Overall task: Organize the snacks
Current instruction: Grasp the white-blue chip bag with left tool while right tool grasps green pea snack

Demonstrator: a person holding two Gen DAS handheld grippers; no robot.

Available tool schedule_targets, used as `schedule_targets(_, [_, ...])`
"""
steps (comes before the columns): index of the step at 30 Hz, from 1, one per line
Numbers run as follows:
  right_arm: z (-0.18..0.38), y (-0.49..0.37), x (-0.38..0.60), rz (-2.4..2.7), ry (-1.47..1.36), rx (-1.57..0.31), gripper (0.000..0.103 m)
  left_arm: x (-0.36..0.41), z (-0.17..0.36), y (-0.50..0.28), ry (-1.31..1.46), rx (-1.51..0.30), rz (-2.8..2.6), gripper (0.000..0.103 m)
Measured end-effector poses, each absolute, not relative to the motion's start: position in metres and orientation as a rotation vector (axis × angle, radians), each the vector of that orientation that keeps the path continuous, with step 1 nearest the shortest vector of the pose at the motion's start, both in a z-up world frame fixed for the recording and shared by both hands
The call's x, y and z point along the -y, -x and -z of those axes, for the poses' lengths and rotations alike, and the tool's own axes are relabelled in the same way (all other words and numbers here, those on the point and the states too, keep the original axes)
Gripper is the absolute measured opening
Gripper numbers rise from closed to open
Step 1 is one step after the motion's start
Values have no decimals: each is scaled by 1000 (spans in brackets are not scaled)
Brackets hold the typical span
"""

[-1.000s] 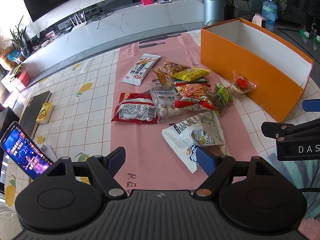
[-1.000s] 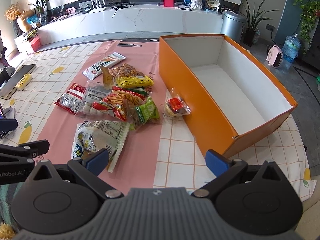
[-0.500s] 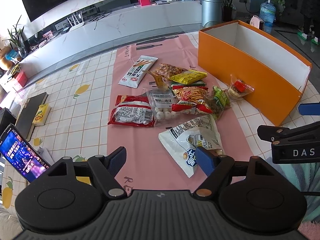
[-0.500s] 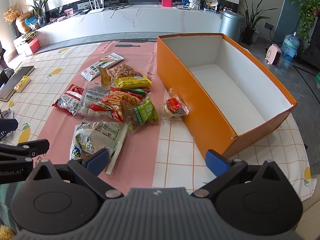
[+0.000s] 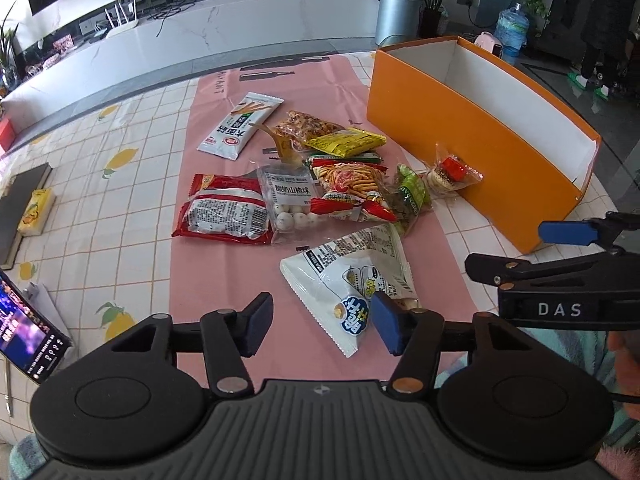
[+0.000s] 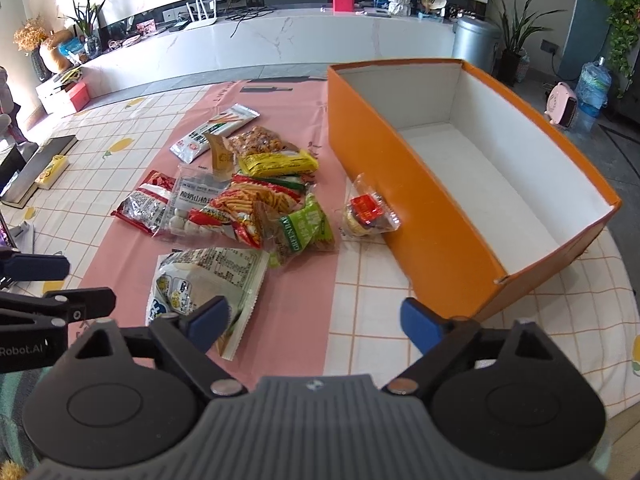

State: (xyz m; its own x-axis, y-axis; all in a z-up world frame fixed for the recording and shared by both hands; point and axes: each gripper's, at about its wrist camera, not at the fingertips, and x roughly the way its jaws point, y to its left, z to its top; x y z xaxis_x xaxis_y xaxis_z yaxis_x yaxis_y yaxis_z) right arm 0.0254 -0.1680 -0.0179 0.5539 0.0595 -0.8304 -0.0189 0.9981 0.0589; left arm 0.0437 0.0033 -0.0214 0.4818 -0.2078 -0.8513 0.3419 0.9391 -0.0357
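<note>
A phone (image 5: 28, 332) is cut off by the left wrist view's edge.

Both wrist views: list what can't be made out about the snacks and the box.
- White snack bag: in the left wrist view the left hand-held gripper covers its near corner; whether a pad touches it is unclear.
- Orange box: in the left wrist view its near wall hides the floor.
- Snack pile: packets overlap, so the lower ones are partly covered in both views.
- Phone: cut off by the left wrist view's left edge.
</note>
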Motion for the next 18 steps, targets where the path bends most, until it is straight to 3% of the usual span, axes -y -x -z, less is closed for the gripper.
schedule_targets(4, [29,-38,166,-46,-24,-997,81,1,27,-54,-113,-1031,388,68])
schedule_targets(8, [36,-53,169,-68,-23,-994,71,0,39,-71,-32,-1067,382,80])
schedule_targets(18, [55,-88,162,-144,90,-949,68,-7,75,-104,113,-1181,345,84])
